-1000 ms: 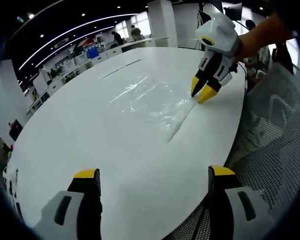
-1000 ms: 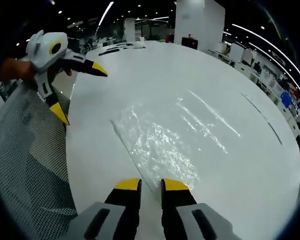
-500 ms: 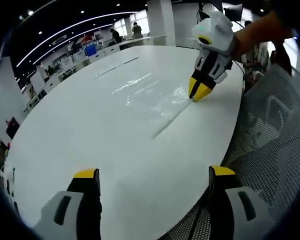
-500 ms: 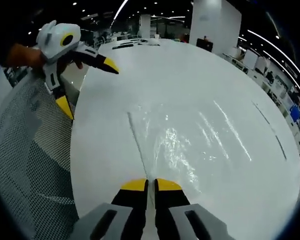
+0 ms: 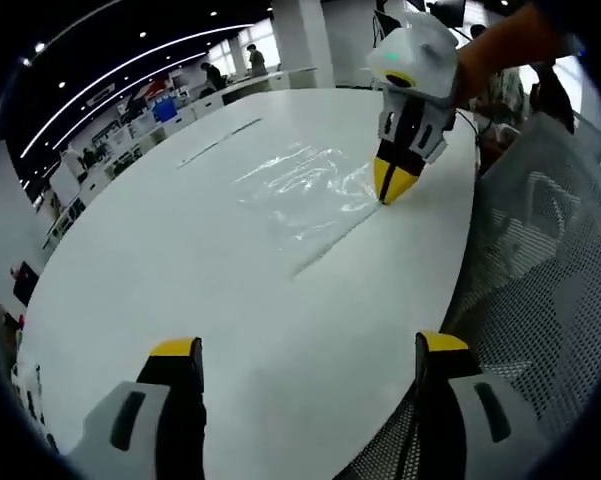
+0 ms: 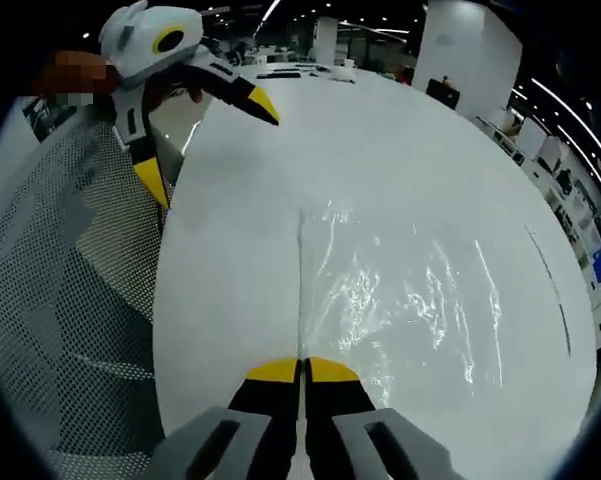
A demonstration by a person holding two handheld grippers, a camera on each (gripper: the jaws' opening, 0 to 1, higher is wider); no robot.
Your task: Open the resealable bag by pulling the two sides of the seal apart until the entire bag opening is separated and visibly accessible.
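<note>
A clear resealable bag [image 5: 305, 190] [image 6: 410, 300] lies flat on the white table [image 5: 180, 270] [image 6: 240, 230], its seal strip [image 5: 325, 245] [image 6: 300, 270] running along the edge nearest the table's rim. My right gripper [image 6: 302, 368] [image 5: 392, 186] is shut on the near end of the seal strip, jaws pressed together. My left gripper [image 5: 305, 350] [image 6: 205, 140] is open, wide apart, hovering over the table's rim, a good way back from the far end of the strip, with nothing between its fingers.
A grey mesh chair back [image 5: 540, 300] [image 6: 70, 300] stands close against the table's rim beside both grippers. A person's orange sleeve [image 5: 500, 40] holds the right gripper. Desks and people stand far back in the room.
My right gripper's jaws closed from a small gap to fully shut on the seal's end. The left gripper stayed open; its view drifted slightly.
</note>
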